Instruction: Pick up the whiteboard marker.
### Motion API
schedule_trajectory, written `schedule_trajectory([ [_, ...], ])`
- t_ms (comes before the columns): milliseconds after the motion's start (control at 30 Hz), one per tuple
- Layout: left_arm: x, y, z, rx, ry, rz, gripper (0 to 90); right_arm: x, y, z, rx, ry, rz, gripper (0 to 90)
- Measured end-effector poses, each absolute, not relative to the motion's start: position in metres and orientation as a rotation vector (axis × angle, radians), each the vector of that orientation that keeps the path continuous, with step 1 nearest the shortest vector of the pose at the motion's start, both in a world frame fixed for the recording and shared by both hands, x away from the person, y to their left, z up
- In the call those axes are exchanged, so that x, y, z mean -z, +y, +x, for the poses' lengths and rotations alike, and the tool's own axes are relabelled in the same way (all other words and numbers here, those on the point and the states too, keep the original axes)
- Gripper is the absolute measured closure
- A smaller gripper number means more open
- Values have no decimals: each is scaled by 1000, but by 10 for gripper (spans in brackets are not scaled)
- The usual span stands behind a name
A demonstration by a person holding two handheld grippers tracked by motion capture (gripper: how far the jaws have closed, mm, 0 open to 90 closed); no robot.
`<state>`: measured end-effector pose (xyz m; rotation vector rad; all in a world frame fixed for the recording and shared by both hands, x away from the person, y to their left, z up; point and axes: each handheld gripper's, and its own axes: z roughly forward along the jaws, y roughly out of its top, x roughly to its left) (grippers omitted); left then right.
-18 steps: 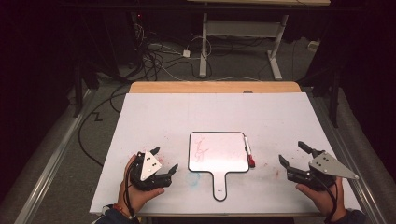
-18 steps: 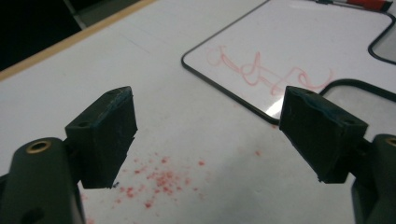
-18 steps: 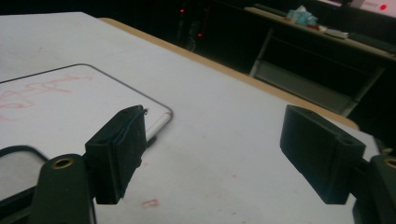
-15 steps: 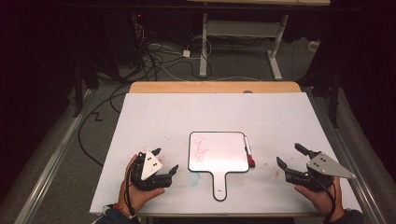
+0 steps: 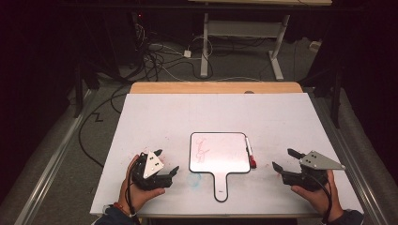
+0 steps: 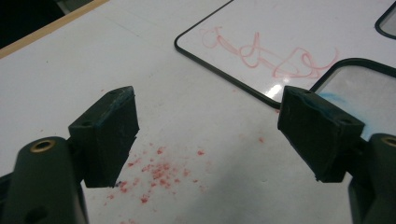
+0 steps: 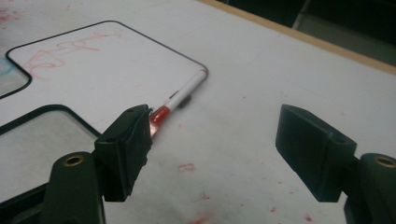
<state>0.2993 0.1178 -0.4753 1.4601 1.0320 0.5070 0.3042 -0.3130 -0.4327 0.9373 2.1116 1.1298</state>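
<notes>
Surface: white sheet (image 5: pixel 216 112) over a wooden top whose far edge shows as a tan strip (image 5: pixel 216 87); red specks and smears lie on the sheet near both grippers.
Whiteboard: small paddle-shaped whiteboard (image 5: pixel 220 154) with a dark rim, lying flat at the near middle of the surface, its handle (image 5: pixel 220 187) pointing to the near edge. Faint red scribble (image 5: pixel 202 149) on its left half; the same scribble appears in the left gripper view (image 6: pixel 261 49) and the right gripper view (image 7: pixel 65 51).
Marker: white marker with a red cap (image 5: pixel 250 153), lying along the right edge of the whiteboard, touching or just beside its rim, red end nearer the person. In the right gripper view the marker (image 7: pixel 180 99) lies just beyond the left jaw, not between the jaws.
Left gripper: left gripper (image 5: pixel 165 165) held in the person's hand at the near left, just left of the whiteboard, pointing toward it. Jaws stand wide apart with nothing between them; bare sheet and red specks show in the gap (image 6: pixel 205 135).
Right gripper: right gripper (image 5: pixel 285 160) held at the near right, well apart from the whiteboard's right edge, pointing left toward the marker. Jaws stand wide apart and hold nothing (image 7: pixel 215 154).
Contact: neither gripper touches the whiteboard or the marker.
Floor: cables (image 5: pixel 155 56) and a table frame (image 5: pixel 244 33) lie beyond the far edge.
</notes>
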Motion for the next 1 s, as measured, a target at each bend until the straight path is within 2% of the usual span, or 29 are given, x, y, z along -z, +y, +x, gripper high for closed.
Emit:
schedule_trajectory([
  [200, 477, 117, 300, -510, 1034, 1471, 193, 433, -306, 316, -1133, 2201, 980, 289],
  [400, 480, 115, 300, -516, 1030, 1494, 193, 427, -291, 333, -1103, 2251, 1005, 345],
  [733, 482, 114, 300, -518, 1029, 1512, 193, 429, -261, 388, -1073, 2335, 1123, 423],
  [1000, 484, 115, 300, -519, 1029, 1527, 192, 445, -245, 419, -1003, 2416, 1196, 467],
])
